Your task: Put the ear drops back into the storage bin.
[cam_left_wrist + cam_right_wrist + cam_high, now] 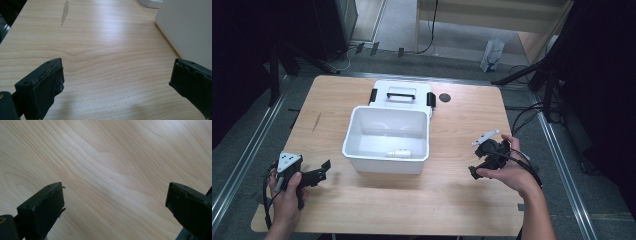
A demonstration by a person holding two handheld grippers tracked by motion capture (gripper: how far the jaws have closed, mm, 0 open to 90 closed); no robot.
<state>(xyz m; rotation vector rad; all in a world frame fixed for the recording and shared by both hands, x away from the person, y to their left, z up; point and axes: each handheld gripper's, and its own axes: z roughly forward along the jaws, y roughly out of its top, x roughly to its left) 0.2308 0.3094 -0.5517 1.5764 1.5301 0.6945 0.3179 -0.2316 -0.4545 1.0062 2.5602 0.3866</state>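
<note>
The small white bottle lies inside the white box at frame centre, so placing looks done. Both the left gripper and right gripper hold spread, empty jaws; the lid behind remains off.

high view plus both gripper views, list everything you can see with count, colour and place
rectangular plastic box: 1, white, open, middle of the table
box lid with black handle and clips: 1, white, behind the box, touching its far edge
small cylindrical item: 1, white, inside the box at its near wall; too small to identify
round disc: 1, dark, on the table right of the lid
light wooden table: 1, pale wood, with a grey streak near its left side
paper bag: 1, white, on the floor beyond the table
left gripper: 1, black, jaws open, near-left of the box
right gripper: 1, black, jaws open, right of the box
</note>
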